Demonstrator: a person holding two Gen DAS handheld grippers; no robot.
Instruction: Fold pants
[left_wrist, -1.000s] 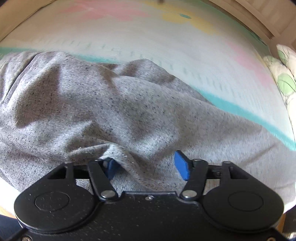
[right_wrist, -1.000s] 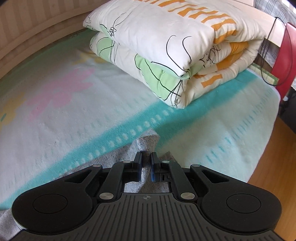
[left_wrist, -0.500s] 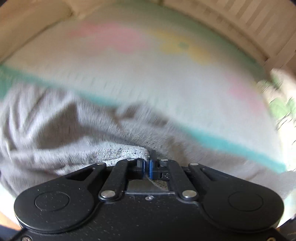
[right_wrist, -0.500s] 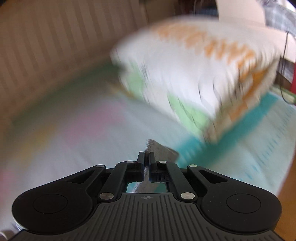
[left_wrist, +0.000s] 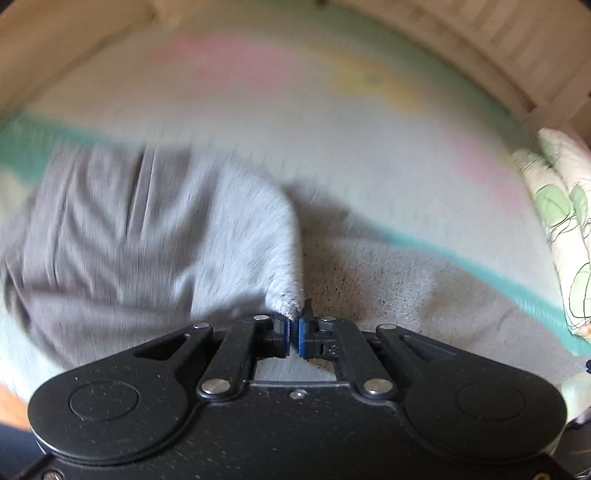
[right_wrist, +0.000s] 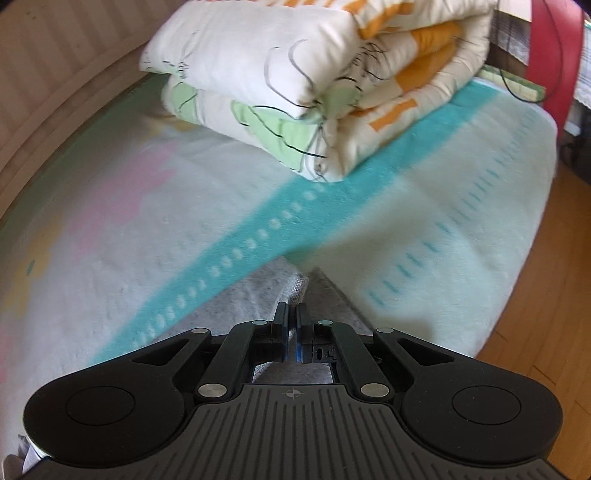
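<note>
Pastel blanket with teal stripe covers bed; folded floral quilt far; wooden floor right.

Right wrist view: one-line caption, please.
Right gripper pinching grey pants on striped bedsheet, folded quilt behind.

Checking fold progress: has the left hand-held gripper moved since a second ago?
Yes. The left hand-held gripper, shut on the pants, has risen from the blanket, lifting a fabric peak.
</note>
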